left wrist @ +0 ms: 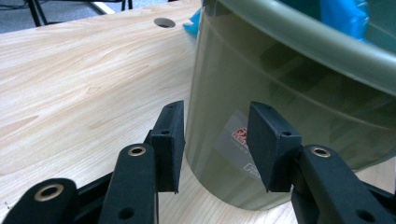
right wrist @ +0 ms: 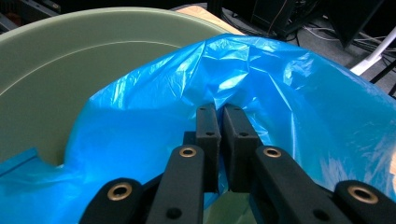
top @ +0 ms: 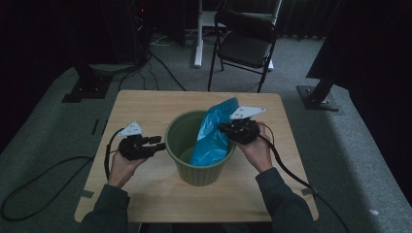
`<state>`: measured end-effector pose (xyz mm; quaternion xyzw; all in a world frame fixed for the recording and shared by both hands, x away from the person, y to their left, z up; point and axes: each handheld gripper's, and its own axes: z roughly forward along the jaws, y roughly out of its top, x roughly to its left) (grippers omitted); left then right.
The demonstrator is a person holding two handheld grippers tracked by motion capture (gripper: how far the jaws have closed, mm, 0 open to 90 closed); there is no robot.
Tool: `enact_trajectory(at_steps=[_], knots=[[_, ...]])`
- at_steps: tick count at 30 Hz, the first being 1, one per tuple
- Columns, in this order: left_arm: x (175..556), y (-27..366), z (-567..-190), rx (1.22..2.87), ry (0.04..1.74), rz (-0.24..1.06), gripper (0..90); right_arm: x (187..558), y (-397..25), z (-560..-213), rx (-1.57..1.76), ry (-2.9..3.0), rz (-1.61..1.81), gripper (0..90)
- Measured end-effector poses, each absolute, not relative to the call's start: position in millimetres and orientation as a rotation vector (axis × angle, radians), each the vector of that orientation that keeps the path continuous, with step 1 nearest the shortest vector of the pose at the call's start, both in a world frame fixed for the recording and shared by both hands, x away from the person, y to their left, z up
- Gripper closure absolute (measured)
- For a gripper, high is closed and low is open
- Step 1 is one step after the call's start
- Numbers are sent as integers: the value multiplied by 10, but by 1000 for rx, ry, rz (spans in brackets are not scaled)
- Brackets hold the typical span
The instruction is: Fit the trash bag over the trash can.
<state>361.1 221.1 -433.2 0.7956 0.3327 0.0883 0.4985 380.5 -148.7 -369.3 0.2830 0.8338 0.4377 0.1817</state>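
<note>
Right gripper [right wrist: 219, 116]: jaws pressed nearly together, pinching a fold of the blue plastic bag [right wrist: 243, 88] above the bin's rim at about 3 o'clock on the bin in the high view. Left gripper [left wrist: 215, 140]: jaws spread wide, holding nothing, aimed at the outer wall of the green bin [left wrist: 280, 84] from about 9 o'clock, close beside it, contact not discernible. Bag draped half inside the bin, half rising over the rim toward 1 o'clock. Bin standing upright near the middle of the wooden table [top: 145, 104]. Label on the bin wall partly hidden behind the left jaws, its print too blurred to read. Bin's bottom mostly covered by the bag. Folding chair [top: 245, 41] beyond the table at 12 o'clock, dim.
</note>
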Motion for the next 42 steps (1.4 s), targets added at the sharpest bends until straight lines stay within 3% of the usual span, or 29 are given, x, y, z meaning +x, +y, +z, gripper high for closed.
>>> enact_trajectory(at_steps=[21, 42], knots=[[3582, 2250, -3841, 1921, 687, 221, 564, 3760, -1464, -3702, 782, 2373, 1260, 892], [3675, 1718, -3575, 2027, 574, 234, 551, 3727, -1449, -3694, 763, 2370, 1307, 900]])
